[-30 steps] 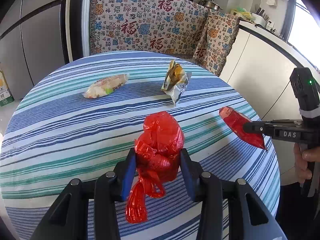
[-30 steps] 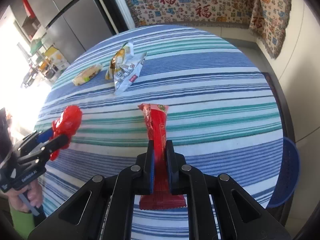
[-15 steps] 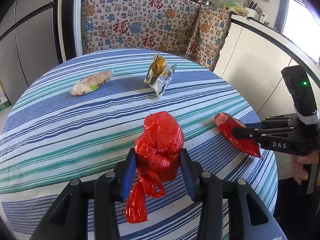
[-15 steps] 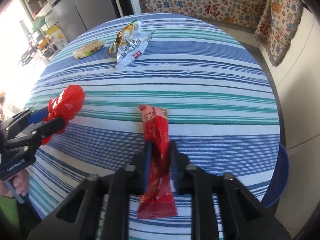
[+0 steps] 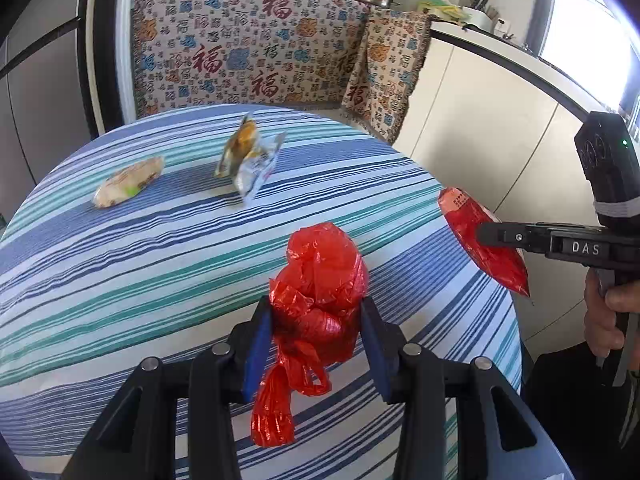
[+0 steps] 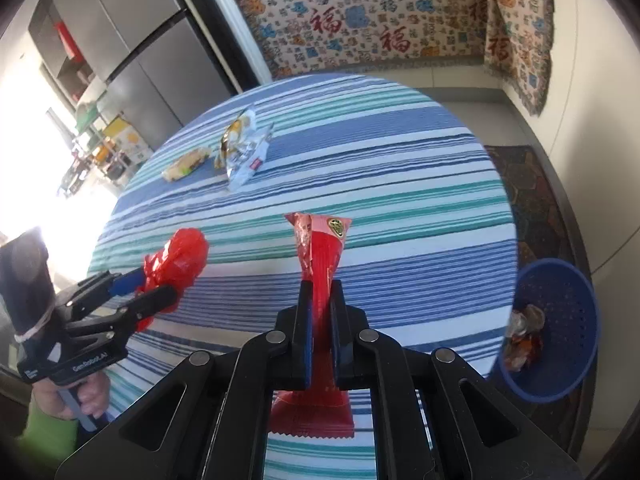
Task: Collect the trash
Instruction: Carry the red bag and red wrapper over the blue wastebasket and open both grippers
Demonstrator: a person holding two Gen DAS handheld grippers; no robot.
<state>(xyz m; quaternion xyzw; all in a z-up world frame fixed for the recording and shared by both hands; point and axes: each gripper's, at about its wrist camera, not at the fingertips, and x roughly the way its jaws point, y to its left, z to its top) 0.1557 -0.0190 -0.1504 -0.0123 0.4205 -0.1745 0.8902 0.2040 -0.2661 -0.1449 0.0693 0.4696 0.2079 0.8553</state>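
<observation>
1. Left gripper: fingers clenched on a crumpled red plastic bag, held above the near part of the striped table.
2. Right gripper: fingers clamped on a long red wrapper, held over the table's right edge.
3. On the far side of the table, a silver wrapper lies near a pale bread packet.
4. A blue basket holding scraps sits on the floor just past the table's right edge.
</observation>
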